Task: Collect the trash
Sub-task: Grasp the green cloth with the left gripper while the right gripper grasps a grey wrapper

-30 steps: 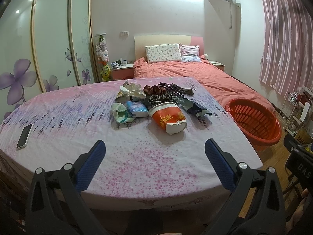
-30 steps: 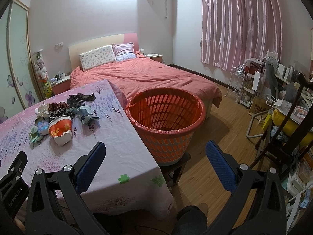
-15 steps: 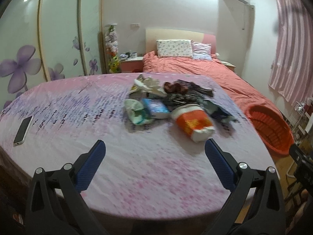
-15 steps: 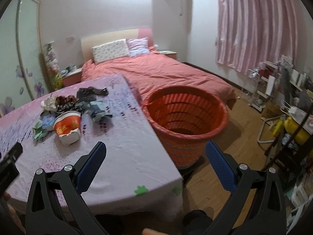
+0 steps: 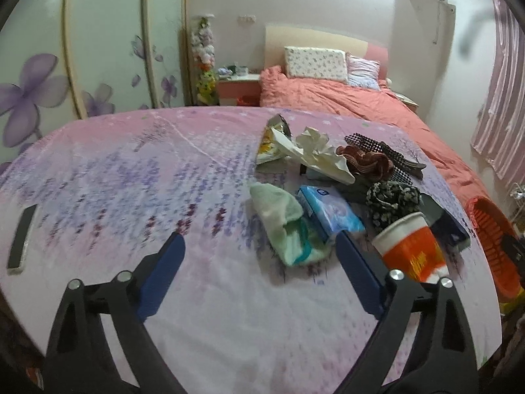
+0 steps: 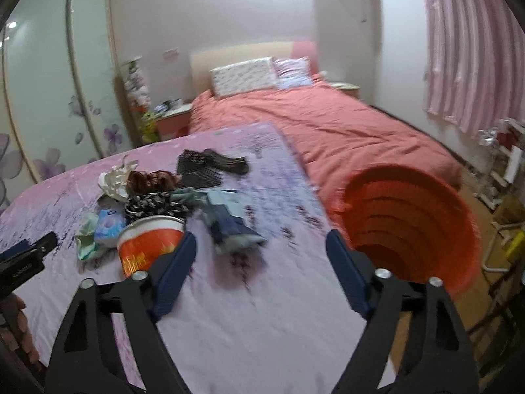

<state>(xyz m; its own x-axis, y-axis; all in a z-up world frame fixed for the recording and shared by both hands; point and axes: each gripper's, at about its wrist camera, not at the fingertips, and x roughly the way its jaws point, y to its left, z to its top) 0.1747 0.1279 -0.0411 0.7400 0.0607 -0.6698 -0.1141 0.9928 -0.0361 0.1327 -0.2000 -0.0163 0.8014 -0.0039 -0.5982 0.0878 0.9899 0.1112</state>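
Note:
A pile of trash lies on the pink flowered table point(image 5: 131, 180). It holds an orange-and-white paper cup point(image 5: 410, 246) on its side, a blue tissue pack point(image 5: 329, 208), a pale green wrapper point(image 5: 285, 226), crumpled white paper point(image 5: 315, 151) and a snack bag point(image 5: 270, 138). My left gripper point(image 5: 259, 262) is open and empty, just short of the green wrapper. My right gripper point(image 6: 261, 256) is open and empty over the table, with the cup point(image 6: 147, 243) by its left finger. The orange basket point(image 6: 410, 223) stands off the table's right edge.
A black phone point(image 5: 21, 239) lies at the table's left edge. Dark hair clips and scrunchies point(image 5: 377, 161) sit among the pile. A bed with a salmon cover point(image 6: 311, 124) is behind the table. A wardrobe point(image 5: 65, 49) stands to the left.
Both grippers have moved forward over the table toward the pile. The cup and wrappers now sit close to the fingertips. Both stay open.

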